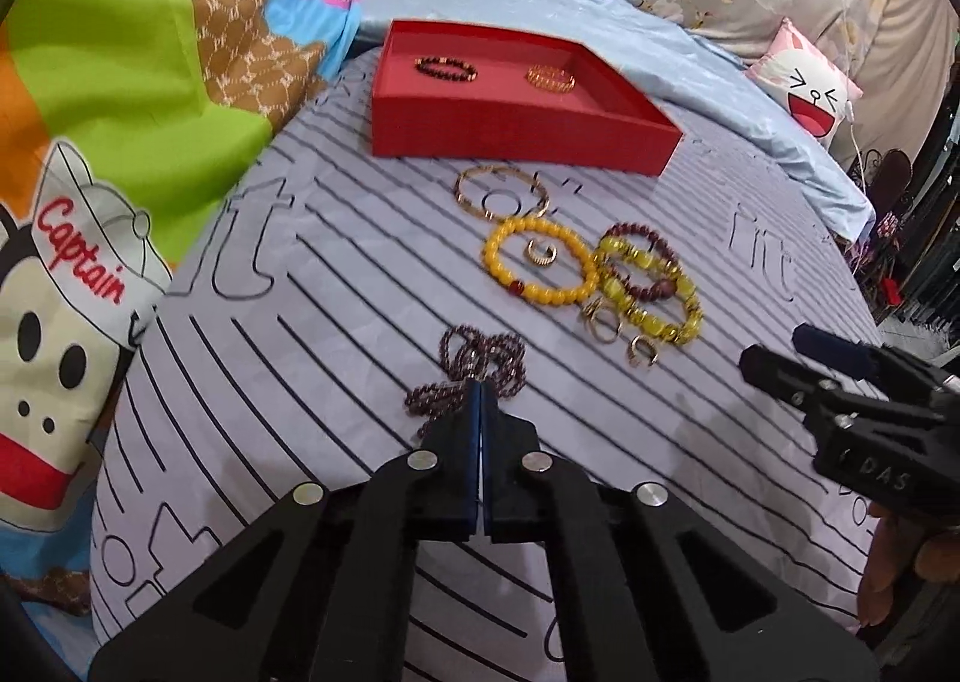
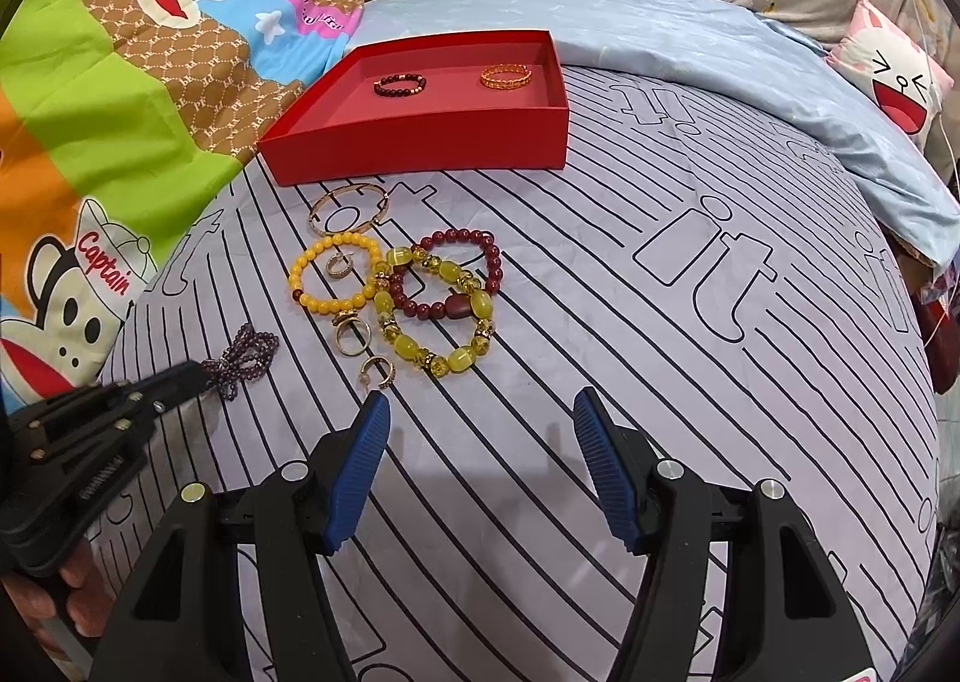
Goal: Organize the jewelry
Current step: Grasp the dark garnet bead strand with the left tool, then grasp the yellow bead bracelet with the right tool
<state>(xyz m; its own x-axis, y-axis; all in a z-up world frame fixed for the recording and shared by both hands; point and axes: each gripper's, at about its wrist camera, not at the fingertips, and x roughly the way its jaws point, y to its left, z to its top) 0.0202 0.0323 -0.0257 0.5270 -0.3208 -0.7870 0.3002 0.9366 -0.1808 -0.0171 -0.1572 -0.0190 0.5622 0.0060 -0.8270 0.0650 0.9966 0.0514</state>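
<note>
1. Because small purple beads need a tight pinch, pinned at the tips of the left gripper (image 1: 482, 385), jaws fully together on a strand of the purple bead necklace (image 1: 480, 352); rest of it bunched in loops on the striped sheet (image 1: 336, 274), not yet lifted by the look of it.
2. Nearest the viewer and apart from the other pieces, so probably chosen as the easy first reach.
3. Beyond it, clustered close: yellow bead bracelet (image 1: 540, 262) with a small gold ring (image 1: 539, 252) lying inside it, dark red bracelet (image 2: 462, 274) overlapped by a chunky yellow-green bracelet (image 2: 432, 316), more gold rings (image 1: 600, 319) just beside, gold bangle (image 1: 501, 190) close to the box.
4. Further back, red box (image 1: 516, 133), open-topped, evidently the destination: already holding a dark bead bracelet (image 1: 447, 67) and a gold chain bracelet (image 1: 551, 77), side by side, apart.
5. Off to the right, right gripper (image 2: 474, 418) held wide, nothing between the blue pads (image 2: 360, 460), hovering above bare sheet near the cluster, likely waiting its turn.
</note>
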